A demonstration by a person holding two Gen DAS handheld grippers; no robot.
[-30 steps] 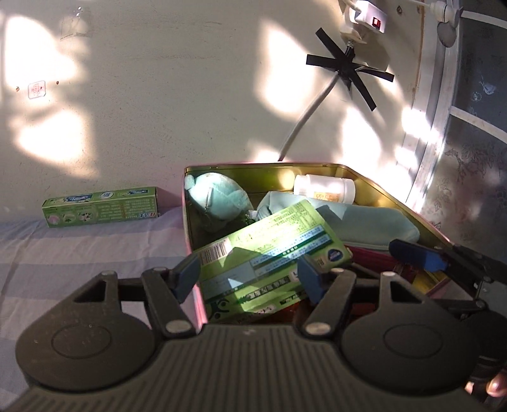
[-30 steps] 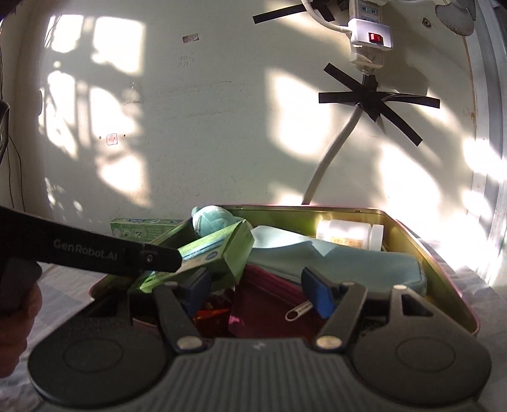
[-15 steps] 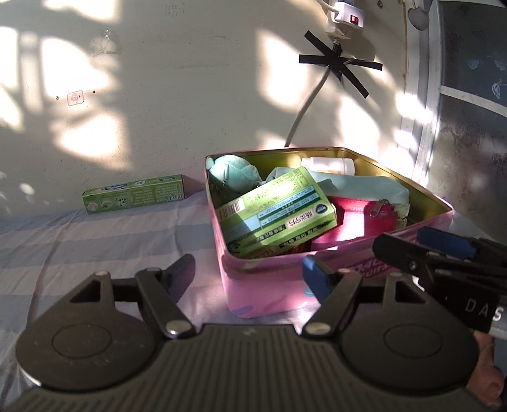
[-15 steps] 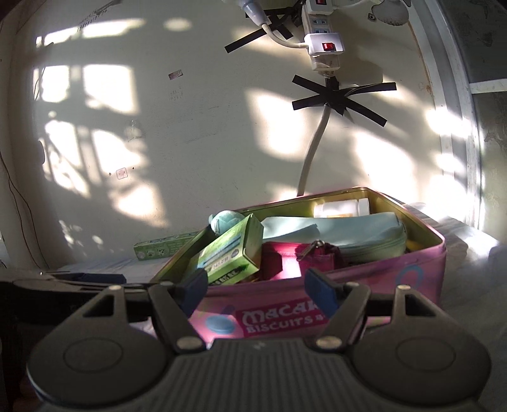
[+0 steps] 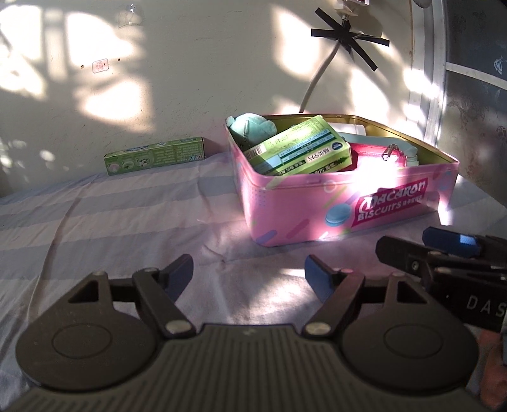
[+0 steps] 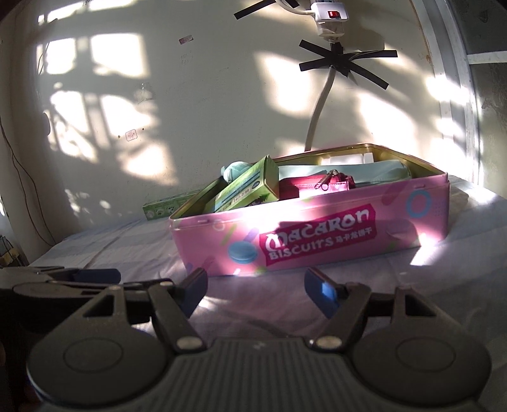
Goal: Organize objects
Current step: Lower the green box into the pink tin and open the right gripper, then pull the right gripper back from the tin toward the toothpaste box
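A pink Macaron Biscuits tin [image 5: 317,209] [image 6: 317,241] stands open on the striped cloth. In it lie a green carton [image 5: 301,152] [image 6: 247,190] tilted against the left wall, a teal plush [image 5: 253,126], a pink zip pouch [image 5: 377,157] [image 6: 313,185], a pale teal pouch [image 6: 364,169] and a white bottle [image 5: 358,128]. A green toothpaste box [image 5: 155,155] [image 6: 161,206] lies by the wall, left of the tin. My left gripper [image 5: 248,272] is open and empty, short of the tin. My right gripper [image 6: 255,283] is open and empty, in front of the tin.
A white wall stands right behind the tin, with a taped cable [image 6: 320,111] and a power strip [image 6: 329,16]. A window frame [image 5: 427,79] is at the right. The right gripper's fingers [image 5: 450,247] show at the right of the left wrist view.
My left gripper has let go of the green carton, which now lies in the tin. Both grippers have pulled back from over the tin to the cloth in front of it.
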